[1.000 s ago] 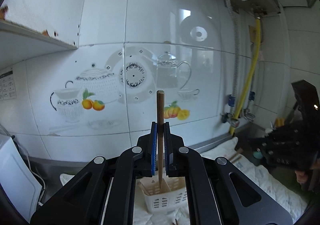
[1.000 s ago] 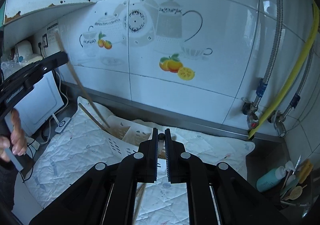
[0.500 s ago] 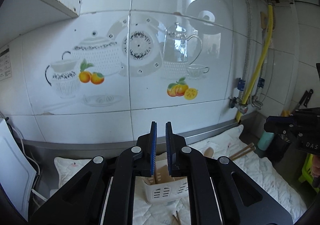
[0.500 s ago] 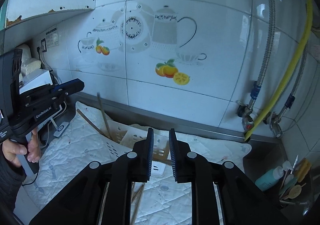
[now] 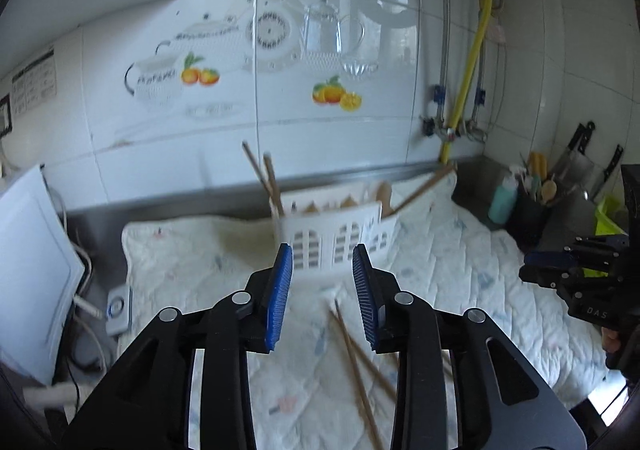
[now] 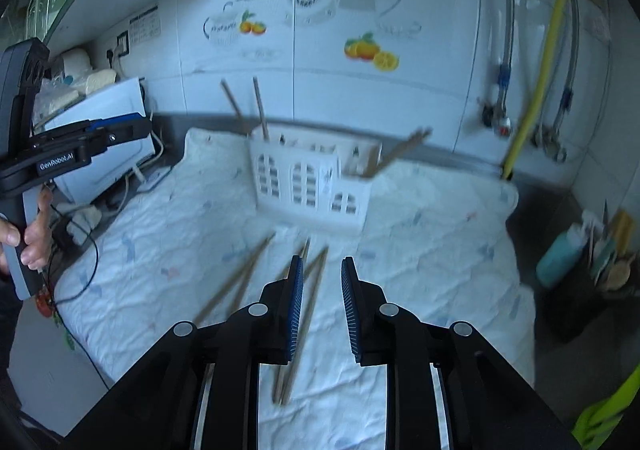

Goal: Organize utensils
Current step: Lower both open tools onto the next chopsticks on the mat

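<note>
A white slotted utensil holder (image 5: 336, 234) stands on a quilted white mat (image 5: 192, 266); it also shows in the right wrist view (image 6: 308, 182). Two wooden chopsticks (image 5: 266, 178) lean out of its left end, and more utensils stick out on the right (image 5: 420, 190). Loose chopsticks (image 5: 360, 362) lie on the mat in front of it, also seen in the right wrist view (image 6: 304, 302). My left gripper (image 5: 322, 290) is open and empty above the loose chopsticks. My right gripper (image 6: 322, 302) is open and empty, just right of the loose chopsticks.
A white appliance (image 5: 28, 250) with cables stands at the left. A teal bottle (image 5: 502, 202) and a dark utensil pot (image 5: 536, 210) sit at the right, near knives on the wall. A yellow hose (image 5: 468, 74) and pipes run down the tiled wall.
My left gripper let go of the chopstick it held a second ago; that stick now stands in the holder. Both grippers opened, drew back and tilted down toward the mat.
</note>
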`<state>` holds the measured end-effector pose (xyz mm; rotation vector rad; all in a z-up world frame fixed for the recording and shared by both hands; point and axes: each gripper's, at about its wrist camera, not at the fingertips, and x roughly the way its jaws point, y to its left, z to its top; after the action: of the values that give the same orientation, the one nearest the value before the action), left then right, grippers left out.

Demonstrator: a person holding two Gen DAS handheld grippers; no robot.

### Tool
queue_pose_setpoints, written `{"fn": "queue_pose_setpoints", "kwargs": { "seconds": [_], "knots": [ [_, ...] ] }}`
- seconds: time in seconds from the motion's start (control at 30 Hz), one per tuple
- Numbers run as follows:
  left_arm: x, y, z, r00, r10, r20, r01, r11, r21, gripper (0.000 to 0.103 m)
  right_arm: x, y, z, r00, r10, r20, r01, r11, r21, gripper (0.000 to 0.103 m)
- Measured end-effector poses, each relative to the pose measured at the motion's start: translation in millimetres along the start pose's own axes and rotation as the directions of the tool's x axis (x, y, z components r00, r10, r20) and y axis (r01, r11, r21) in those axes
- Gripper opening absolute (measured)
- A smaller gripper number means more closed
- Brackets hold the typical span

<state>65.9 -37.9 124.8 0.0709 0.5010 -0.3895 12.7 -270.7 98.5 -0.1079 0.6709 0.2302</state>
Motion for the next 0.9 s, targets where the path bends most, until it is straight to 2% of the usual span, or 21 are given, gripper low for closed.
{"fn": "queue_pose_setpoints", "kwargs": {
  "seconds": [0.1,0.27,0.37,0.63,0.9],
  "knots": [
    [1,-2,-33,0.998,0.019,-0.055,-0.019,1.000,0.001,0.034,8,7,-36,0.999,-0.008,-0.034,0.009,1.000,0.018,0.020],
    [5,-7,-80,0.992,0.005,-0.128,-0.008,1.000,-0.027,0.034,24,15,-82,0.996,-0.036,-0.077,0.038,0.999,0.025,0.020],
    [14,-9,-107,0.981,-0.032,-0.190,0.019,0.997,-0.072,0.034,35,20,-100,0.994,-0.050,-0.097,0.053,0.998,0.026,0.020],
    [44,-27,-158,0.949,-0.078,-0.306,0.050,0.994,-0.096,0.034,56,21,-117,0.993,-0.026,-0.119,0.035,0.997,0.072,0.019],
    [63,-31,-177,0.931,-0.107,-0.350,0.070,0.991,-0.116,0.033,69,24,-119,0.990,-0.011,-0.142,0.023,0.996,0.083,0.017]
  ]
}}
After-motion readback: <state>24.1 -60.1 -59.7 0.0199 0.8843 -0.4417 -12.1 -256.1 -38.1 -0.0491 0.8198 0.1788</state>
